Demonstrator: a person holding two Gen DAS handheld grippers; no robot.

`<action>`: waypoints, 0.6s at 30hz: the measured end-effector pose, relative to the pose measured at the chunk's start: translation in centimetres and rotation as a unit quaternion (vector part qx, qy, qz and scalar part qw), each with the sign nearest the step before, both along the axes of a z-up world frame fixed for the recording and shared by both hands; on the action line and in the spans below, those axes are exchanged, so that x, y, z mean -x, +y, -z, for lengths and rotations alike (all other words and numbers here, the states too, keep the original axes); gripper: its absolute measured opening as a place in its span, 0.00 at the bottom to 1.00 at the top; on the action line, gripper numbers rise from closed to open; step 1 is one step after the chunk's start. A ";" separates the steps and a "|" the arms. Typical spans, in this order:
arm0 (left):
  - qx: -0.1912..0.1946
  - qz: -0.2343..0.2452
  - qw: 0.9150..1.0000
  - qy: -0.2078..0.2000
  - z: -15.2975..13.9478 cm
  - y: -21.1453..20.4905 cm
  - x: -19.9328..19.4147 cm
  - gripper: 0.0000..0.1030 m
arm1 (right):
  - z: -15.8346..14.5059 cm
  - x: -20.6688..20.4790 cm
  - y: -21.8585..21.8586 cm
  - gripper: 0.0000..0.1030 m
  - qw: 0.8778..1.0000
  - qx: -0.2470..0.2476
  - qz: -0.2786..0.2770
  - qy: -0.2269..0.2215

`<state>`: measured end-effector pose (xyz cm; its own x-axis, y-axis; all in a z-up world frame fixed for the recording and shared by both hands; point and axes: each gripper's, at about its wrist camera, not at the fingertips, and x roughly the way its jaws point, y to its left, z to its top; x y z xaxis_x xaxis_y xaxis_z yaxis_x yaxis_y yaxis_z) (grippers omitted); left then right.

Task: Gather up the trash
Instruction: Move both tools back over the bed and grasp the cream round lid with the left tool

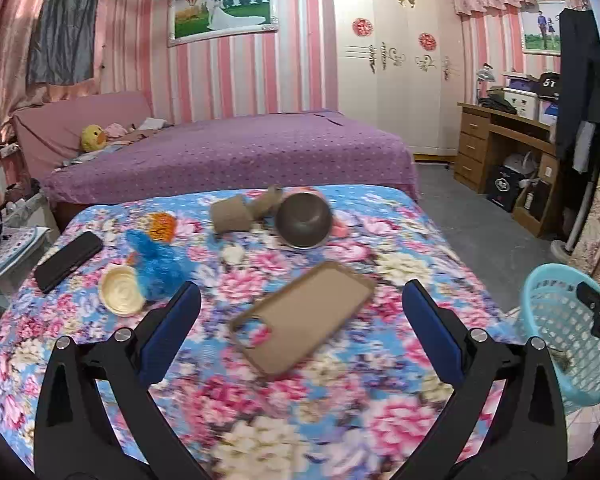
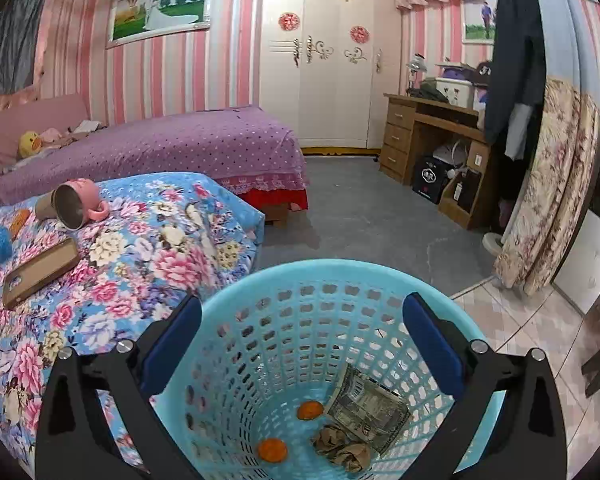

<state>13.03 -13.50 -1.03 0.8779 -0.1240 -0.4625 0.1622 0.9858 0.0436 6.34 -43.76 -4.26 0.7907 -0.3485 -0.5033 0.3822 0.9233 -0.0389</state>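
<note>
We see the left tool [image 1: 302, 320] spread wide and holding nothing, poised above a surface draped in a flowered cloth [image 1: 400, 240]; whether a counter or a bed lies beneath, we cannot tell. The right tool [image 2: 302, 336] is likewise wide and empty, hanging over the mouth of the blue basket [image 2: 380, 276], which stands on the floor off the cloth's corner, at about 3 o'clock from the left tool. In the basket's bottom lie two orange caps [image 2: 310, 410], a crumpled brown scrap [image 2: 342, 450] and a printed wrapper [image 2: 366, 408]. The relation that matters, in our judgement: the remaining litter lies ahead of the left tool, between 10 and 12 o'clock, so the left hand is the nearer one. At 12 o'clock, far, lies a brown paper cup [image 1: 230, 214] on its side, long axis running roughly 9 to 3; a small pale wad [image 1: 233, 255] lies nearer, and an orange packet [image 1: 162, 226] and a pale round lid [image 1: 120, 290] sit at 10 to 11 o'clock. Directly between the tips lies a brown phone case [image 1: 304, 316], long axis 7 to 1 o'clock, probably no trash; likewise the black phone [image 1: 68, 260], blue fuzzy toy [image 1: 160, 264] and tipped pink mug [image 1: 304, 220]. Beyond stand a purple bed [image 1: 228, 152], wardrobe [image 1: 396, 60] and desk [image 1: 504, 148].
</note>
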 end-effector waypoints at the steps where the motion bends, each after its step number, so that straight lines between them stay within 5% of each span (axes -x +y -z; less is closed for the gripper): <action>1: -0.002 -0.003 1.000 -0.001 0.0 0.3 -0.1 0.95 | 0.0 -0.2 0.5 0.95 1.000 0.002 -0.003 0.003; 18: 0.003 -0.038 0.999 0.014 0.4 8.2 -2.0 0.95 | -0.8 -3.4 6.6 0.95 0.999 -0.015 -0.029 0.002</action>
